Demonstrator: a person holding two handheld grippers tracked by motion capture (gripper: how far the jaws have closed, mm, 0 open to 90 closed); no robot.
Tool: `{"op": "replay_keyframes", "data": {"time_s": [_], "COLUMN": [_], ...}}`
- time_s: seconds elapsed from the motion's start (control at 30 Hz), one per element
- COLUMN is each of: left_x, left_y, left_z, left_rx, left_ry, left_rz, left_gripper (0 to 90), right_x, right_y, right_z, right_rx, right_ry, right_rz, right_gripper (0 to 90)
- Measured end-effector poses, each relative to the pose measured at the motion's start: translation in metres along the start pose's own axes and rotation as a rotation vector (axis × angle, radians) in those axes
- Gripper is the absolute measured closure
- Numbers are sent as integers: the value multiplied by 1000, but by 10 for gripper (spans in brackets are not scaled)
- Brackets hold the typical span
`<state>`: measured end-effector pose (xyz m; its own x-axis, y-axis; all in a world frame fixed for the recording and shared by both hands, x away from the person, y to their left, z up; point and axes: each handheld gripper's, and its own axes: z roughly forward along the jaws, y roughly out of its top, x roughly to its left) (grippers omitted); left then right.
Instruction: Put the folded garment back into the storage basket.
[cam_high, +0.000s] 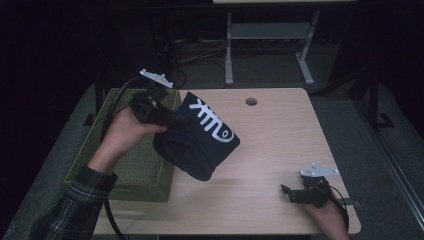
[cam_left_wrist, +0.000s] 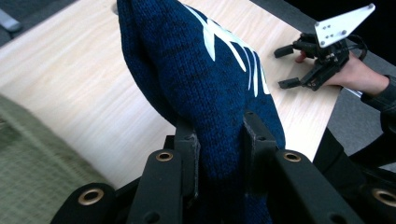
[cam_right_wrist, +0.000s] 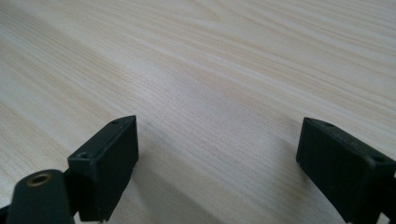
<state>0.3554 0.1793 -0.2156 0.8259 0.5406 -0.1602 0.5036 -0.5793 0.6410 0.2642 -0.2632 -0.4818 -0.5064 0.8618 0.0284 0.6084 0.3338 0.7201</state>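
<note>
Far left of the high view: green woven basket (cam_high: 132, 170) sits at the left edge of the bench (cam_high: 280, 150), roughly at 9 o'clock from the bench centre. My left forearm, in a plaid sleeve (cam_high: 75, 205), crosses above it.

My left claw (cam_high: 172, 120) is clamped on the dark blue knitted garment (cam_high: 200, 137). In the left gripper view the two pads (cam_left_wrist: 187, 154) pinch a thick fold of the knit (cam_left_wrist: 205, 93) between them, jaws fairly narrow with cloth bunched in the gap. The garment hangs from the grip and is lifted; its lower end droops toward the bench at about 5 o'clock from the claw, just beside the basket's right wall. I cannot tell whether the lowest fold touches the wood. A white fishbone-like print (cam_high: 212, 122) faces up on the cloth.

Centre of bench: bare pale wood, with a round cable hole (cam_high: 251, 101) near the far edge at 12 o'clock.

Right: my right claw (cam_high: 289, 192) rests low at the near right corner, about 4 o'clock from the bench centre, well apart from the garment. Its jaws stand wide with nothing between them; the right gripper view gives wood grain (cam_right_wrist: 210, 84) across the gap. From the left gripper view it sits at 2 o'clock (cam_left_wrist: 286, 65), past the garment.
</note>
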Motion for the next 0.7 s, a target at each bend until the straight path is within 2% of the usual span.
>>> {"op": "replay_keyframes", "data": {"time_s": [0.2, 0.23, 0.27, 0.37, 0.4, 0.7], "left_x": [5, 5, 7, 9, 12, 26], "left_y": [-2, -2, -4, -6, -10, -28], "left_z": [-32, -32, -40, -47, -55, -80], "left_rx": [-27, -27, -32, -38, -39, -54], "left_ry": [43, 43, 49, 52, 61, 105], "left_rz": [-18, -18, -23, -33, -37, -89], "left_gripper": [721, 720, 720, 720, 720, 720], "right_x": [0, 0, 0, 0, 0, 0], "right_y": [0, 0, 0, 0, 0, 0], "right_z": [0, 0, 0, 0, 0, 0], "right_rx": [0, 0, 0, 0, -1, -1], "right_ry": [0, 0, 0, -1, -1, -2], "right_rz": [6, 6, 6, 6, 2, 5], "right_gripper": [126, 126, 126, 126, 126, 126]}}
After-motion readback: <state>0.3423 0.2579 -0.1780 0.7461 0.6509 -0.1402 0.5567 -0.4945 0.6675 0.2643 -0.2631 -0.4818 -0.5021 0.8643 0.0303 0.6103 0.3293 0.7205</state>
